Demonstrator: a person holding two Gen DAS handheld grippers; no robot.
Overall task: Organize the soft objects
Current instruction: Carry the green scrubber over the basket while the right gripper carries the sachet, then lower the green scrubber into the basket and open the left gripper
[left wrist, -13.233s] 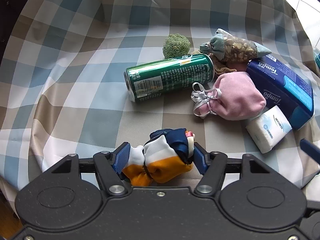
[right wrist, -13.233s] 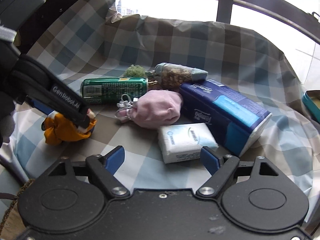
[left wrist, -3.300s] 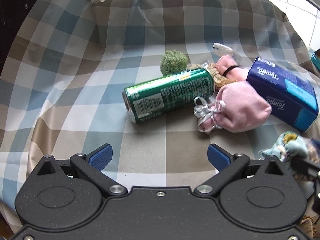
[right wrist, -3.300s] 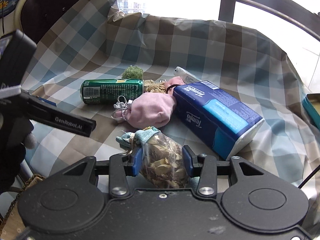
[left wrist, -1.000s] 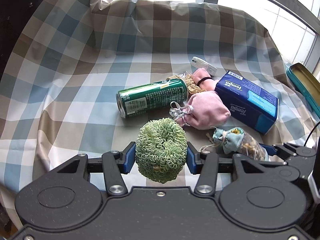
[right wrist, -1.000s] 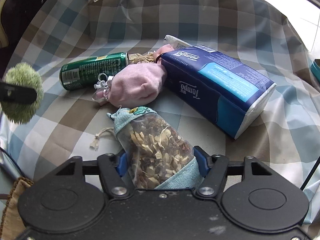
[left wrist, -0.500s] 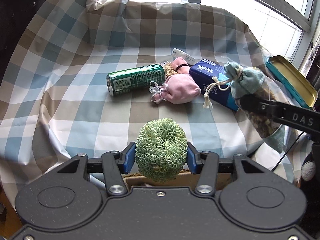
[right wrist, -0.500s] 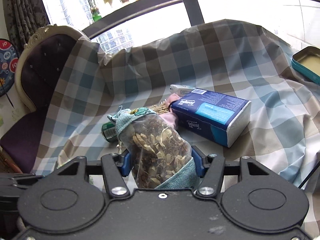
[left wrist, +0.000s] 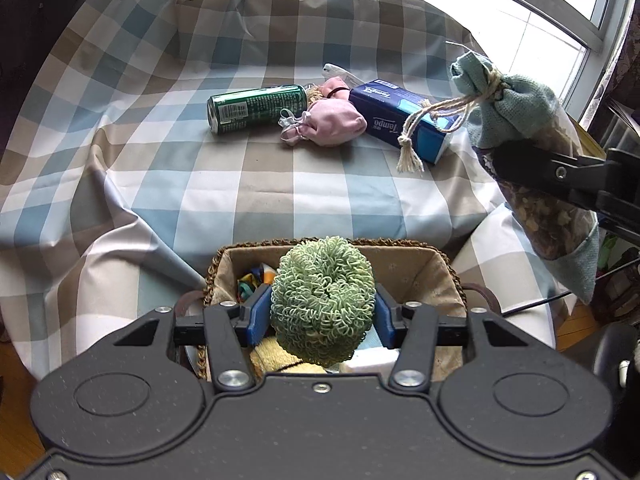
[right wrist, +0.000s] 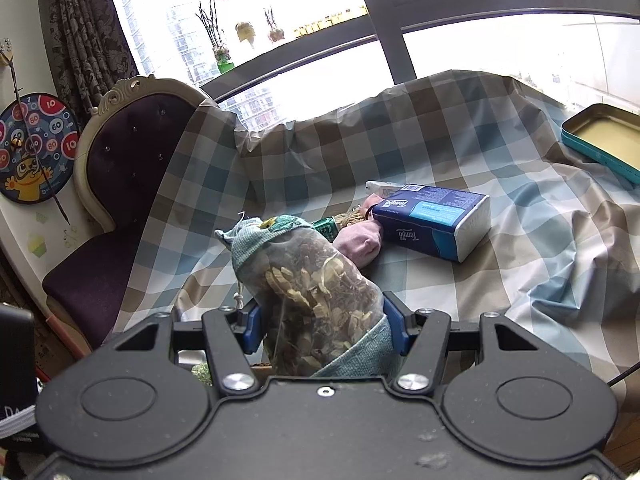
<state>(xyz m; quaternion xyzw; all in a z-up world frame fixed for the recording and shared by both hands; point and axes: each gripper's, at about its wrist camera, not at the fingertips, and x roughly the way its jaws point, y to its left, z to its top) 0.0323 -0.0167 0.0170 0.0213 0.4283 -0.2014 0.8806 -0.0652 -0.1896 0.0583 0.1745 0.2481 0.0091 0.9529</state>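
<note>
Left tongs (left wrist: 323,316): clamped on a green curly scrunchie (left wrist: 322,299), held level above the open wicker basket (left wrist: 444,268), which sits at the near edge of the checked-cloth bench (left wrist: 240,184). Right tongs (right wrist: 322,328): clamped on a teal mesh sachet of dried herbs (right wrist: 312,292), raised clear of the bench, neck tilted up and away. On the bench, grouped: green can (left wrist: 256,108), pink drawstring pouch (left wrist: 334,122), blue Tempo tissue pack (left wrist: 400,120).

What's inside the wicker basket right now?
The wicker basket shows colourful fabric at its left, something yellow and something white near the front. The green scrunchie in the left gripper hides the middle.
</note>
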